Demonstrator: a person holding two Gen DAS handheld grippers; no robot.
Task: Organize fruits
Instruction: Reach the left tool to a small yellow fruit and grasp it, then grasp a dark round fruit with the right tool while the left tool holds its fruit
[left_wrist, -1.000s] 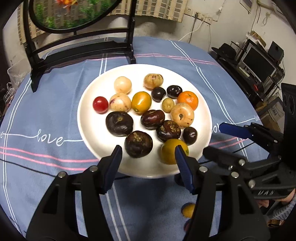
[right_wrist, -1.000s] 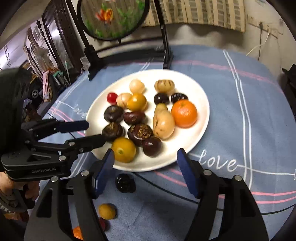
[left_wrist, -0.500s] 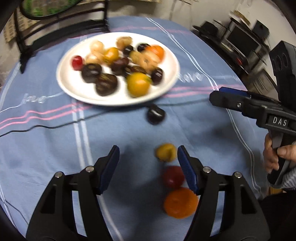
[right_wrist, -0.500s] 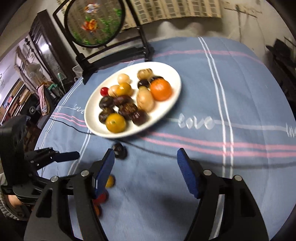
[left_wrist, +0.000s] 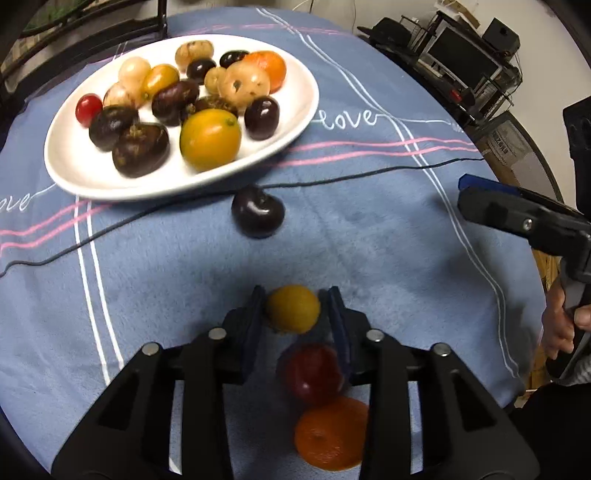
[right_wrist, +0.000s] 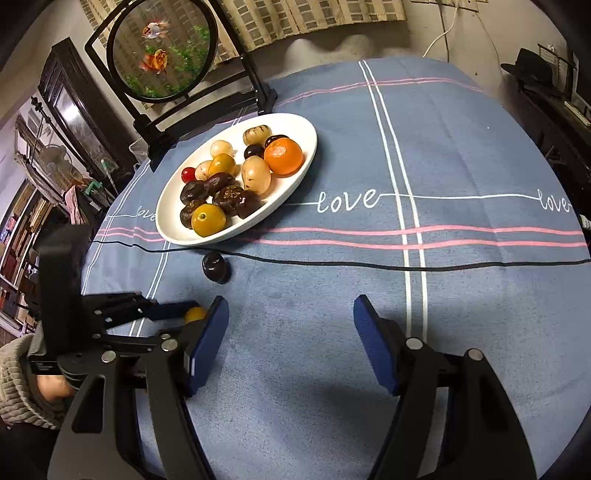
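- Jaws of your left gripper (left_wrist: 295, 308) are closing around the yellow fruit (left_wrist: 293, 308), gathering strays for the plate (left_wrist: 303, 110).
- Your right gripper (right_wrist: 291, 343) is hanging spread, empty.

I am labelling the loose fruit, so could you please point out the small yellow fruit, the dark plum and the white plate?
small yellow fruit (left_wrist: 292, 308), left wrist view, its top.
dark plum (left_wrist: 258, 212), left wrist view, its middle.
white plate (right_wrist: 295, 122), right wrist view, far rim.
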